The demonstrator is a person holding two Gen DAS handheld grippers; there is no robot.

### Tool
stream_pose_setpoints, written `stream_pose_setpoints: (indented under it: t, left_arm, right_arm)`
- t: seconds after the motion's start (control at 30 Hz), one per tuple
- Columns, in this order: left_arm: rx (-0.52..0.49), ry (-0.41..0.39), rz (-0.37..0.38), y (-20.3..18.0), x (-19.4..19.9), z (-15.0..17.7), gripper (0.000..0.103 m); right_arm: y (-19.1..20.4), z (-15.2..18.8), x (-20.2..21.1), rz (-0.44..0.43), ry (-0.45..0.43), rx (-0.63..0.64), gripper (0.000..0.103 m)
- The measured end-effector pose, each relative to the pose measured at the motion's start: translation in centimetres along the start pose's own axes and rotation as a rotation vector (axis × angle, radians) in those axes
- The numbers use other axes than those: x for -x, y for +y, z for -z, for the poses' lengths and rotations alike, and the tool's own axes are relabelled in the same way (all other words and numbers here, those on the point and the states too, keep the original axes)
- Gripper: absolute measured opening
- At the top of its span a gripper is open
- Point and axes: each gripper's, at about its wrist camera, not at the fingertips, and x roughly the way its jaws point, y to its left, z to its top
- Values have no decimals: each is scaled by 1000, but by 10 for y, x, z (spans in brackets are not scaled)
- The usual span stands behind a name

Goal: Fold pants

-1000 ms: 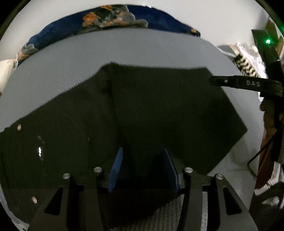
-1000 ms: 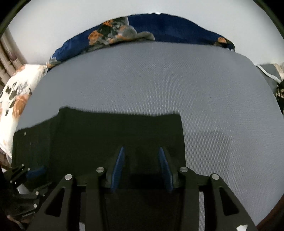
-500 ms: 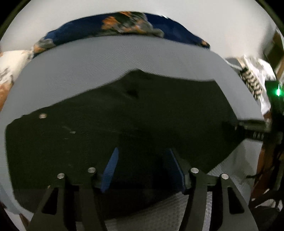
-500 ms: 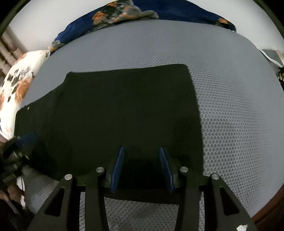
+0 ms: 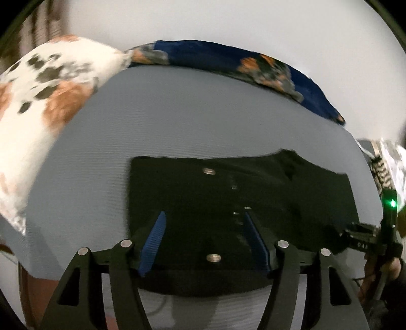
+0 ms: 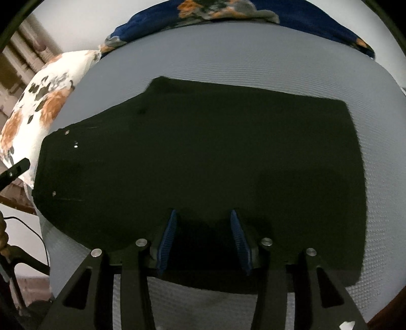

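The black pants [image 6: 203, 162] lie flat on the grey textured bed surface [image 6: 228, 50], folded into a broad dark slab whose long axis runs side to side across both wrist views. In the right wrist view the waist end with its small metal studs [image 6: 67, 132] points to the left, toward the white floral pillow [image 6: 40, 106], while the squared-off end points right, with grey cover showing past it. In the left wrist view the same garment [image 5: 291, 198] reads the other way round relative to the tool: the straight waist edge with its metal buttons [image 5: 209, 170] sits under the camera, and the rest stretches off to the right. The left gripper [image 5: 204, 242] hangs over the waist part, blue pads spread wide and opening further, with cloth lying beneath the gap but no pad pressing on it. The right gripper [image 6: 204, 240] stands over the near edge of the pants, its blue pads apart and widening too; fabric lies under and between them, and no pinch shows. A dark blue floral blanket [image 5: 266, 68] is bunched along the far edge of the bed against the pale wall [image 5: 228, 22]. The other tool's black tip [image 6: 17, 167] shows at the left rim of the right wrist view, beside the pillow
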Motion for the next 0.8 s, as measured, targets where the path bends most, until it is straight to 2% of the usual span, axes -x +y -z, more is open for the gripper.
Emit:
stream_pose_setpoints:
  t: [0.23,0.43,0.7,0.8]
  left_arm:
    - [89,24,-21,53,7,-1,65]
    - [182,64,33,94,3,3,65]
    - [259,181,244,119,-22,10,65]
    - [271,218,310,126,-34,9,65]
  right_arm:
    - [36,-15,-13,-26,36,59,44]
    - [54,-24,-21,-30,56,80,49]
    - [56,-37,-18,-131,62,7,58]
    - [58,-43,-8,-141,28,-17,61]
